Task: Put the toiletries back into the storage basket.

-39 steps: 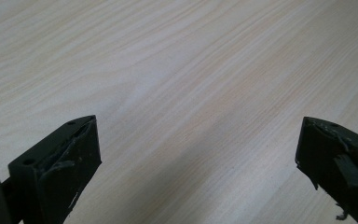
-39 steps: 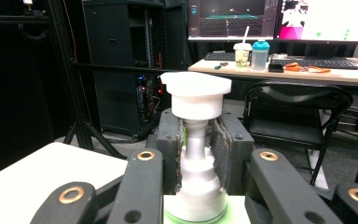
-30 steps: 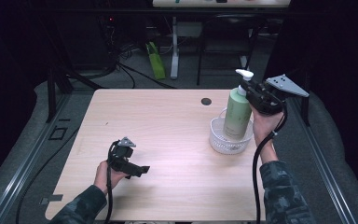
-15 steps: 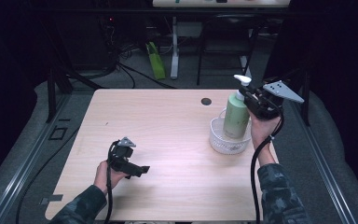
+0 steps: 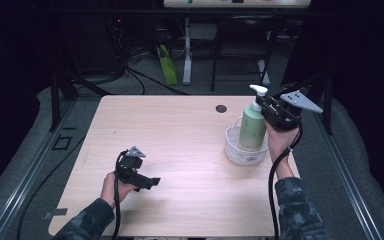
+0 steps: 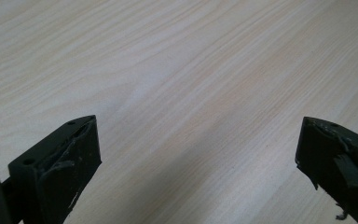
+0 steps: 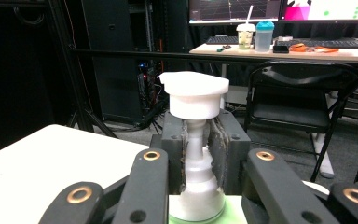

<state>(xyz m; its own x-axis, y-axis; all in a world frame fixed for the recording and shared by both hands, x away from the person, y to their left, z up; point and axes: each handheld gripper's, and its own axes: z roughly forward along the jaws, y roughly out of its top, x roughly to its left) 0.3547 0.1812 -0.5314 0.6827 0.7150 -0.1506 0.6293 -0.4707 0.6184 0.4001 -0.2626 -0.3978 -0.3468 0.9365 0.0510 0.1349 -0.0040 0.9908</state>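
Note:
A pale green pump bottle (image 5: 253,127) with a white pump head (image 7: 196,93) stands upright with its base inside a white mesh basket (image 5: 235,150) at the table's right. My right gripper (image 5: 262,105) is shut on the bottle's thin white neck just under the pump head, and the jaws have just closed a little tighter. Its pads (image 7: 175,140) press the neck from both sides. My left gripper (image 5: 147,182) rests low over the wooden table (image 5: 180,130) at the front left. It is open, with bare wood (image 6: 168,70) between its wide-set jaws.
A small black grommet (image 5: 221,108) sits in the tabletop behind the basket. Beyond the table stand a green object (image 5: 168,71) on the floor, desk legs and cables. A black chair (image 7: 303,88) and a desk with cups (image 7: 254,35) lie ahead of the right gripper.
The right gripper has lowered the bottle a little, so its base sits deeper in the basket. The left gripper has kept still.

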